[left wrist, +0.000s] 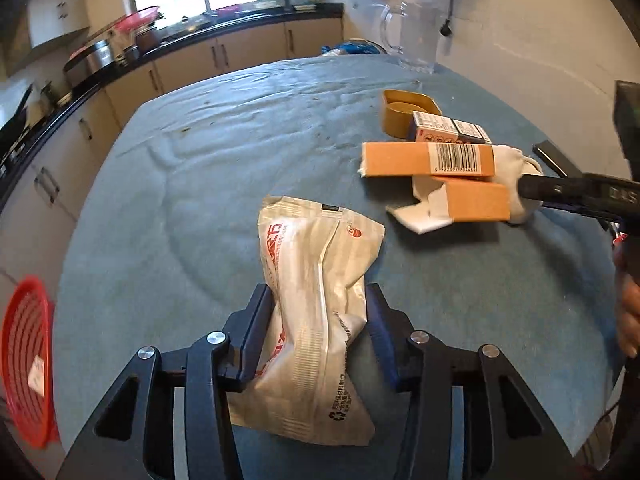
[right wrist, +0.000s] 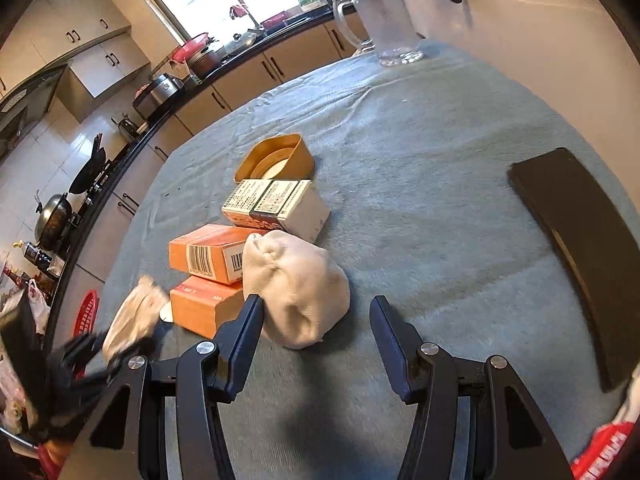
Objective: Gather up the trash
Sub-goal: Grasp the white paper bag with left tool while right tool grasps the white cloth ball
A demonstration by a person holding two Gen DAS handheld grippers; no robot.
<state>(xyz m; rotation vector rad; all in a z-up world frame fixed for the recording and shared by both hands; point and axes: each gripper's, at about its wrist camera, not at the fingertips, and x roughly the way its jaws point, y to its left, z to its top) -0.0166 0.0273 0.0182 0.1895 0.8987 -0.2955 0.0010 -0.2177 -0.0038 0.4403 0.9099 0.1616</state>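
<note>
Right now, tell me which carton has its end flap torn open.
The lower orange carton, nearest the camera, under the barcoded orange carton: white flaps splay from its left end. The white carton behind looks closed.

the red basket (left wrist: 26, 364) is cut off by the left wrist view's edge, the wrapper (right wrist: 134, 320) is blurred in the right wrist view, and the lower orange box (right wrist: 206, 306) is partly hidden behind the white wad (right wrist: 296, 284).

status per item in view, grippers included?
left gripper: shut on silver wrapper
silver wrapper: crumpled, clamped
right gripper: open, white wad partly between its fingers
white wad: balled, on cloth
upper orange box: closed, stacked on the lower
lower orange box: end flap open
glass pitcher: upright
red basket: at table edge
</note>
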